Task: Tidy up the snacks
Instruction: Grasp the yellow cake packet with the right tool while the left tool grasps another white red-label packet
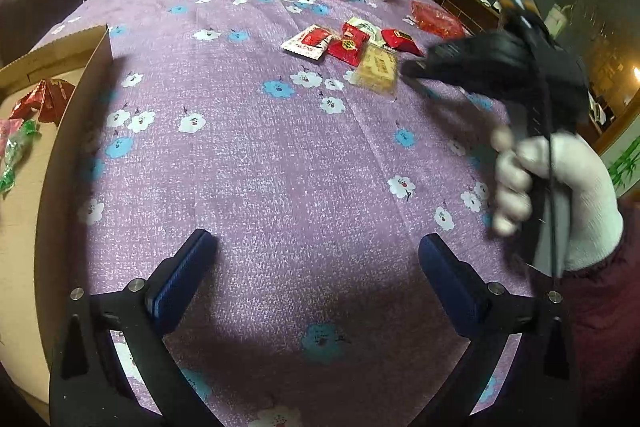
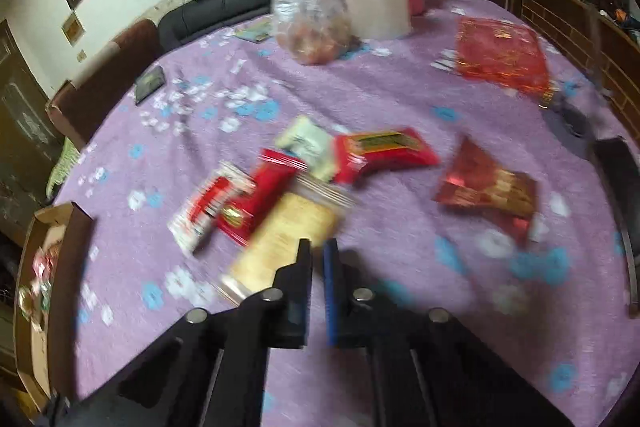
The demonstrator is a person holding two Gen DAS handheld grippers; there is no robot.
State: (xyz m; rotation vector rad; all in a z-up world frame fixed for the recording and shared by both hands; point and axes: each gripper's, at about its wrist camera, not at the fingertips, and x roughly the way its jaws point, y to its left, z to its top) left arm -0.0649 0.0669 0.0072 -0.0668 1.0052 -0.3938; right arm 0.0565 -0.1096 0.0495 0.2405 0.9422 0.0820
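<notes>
Closing to a narrow slit, the right gripper [image 2: 318, 247] has its fingers nearly together at the near edge of a beige biscuit packet [image 2: 286, 239]; blur hides whether any wrapper film is caught between them, so a grip is uncertain. The left gripper [image 1: 318, 247] hangs with its fingers spread wide and empty over the purple floral surface [image 1: 260, 155]. The packet lies at the near end of a cluster of red and white snack packets [image 2: 320, 159], mid-surface. It looks light, crinkly and slippery, its contents probably brittle, so pinching a sealed end seems wiser than squeezing the middle. At far left a cardboard box [image 1: 86, 75] already holds several foil-wrapped sweets [image 1: 40, 99]. Beyond, a clear plastic bag [image 2: 310, 15] holds brownish food.
</notes>
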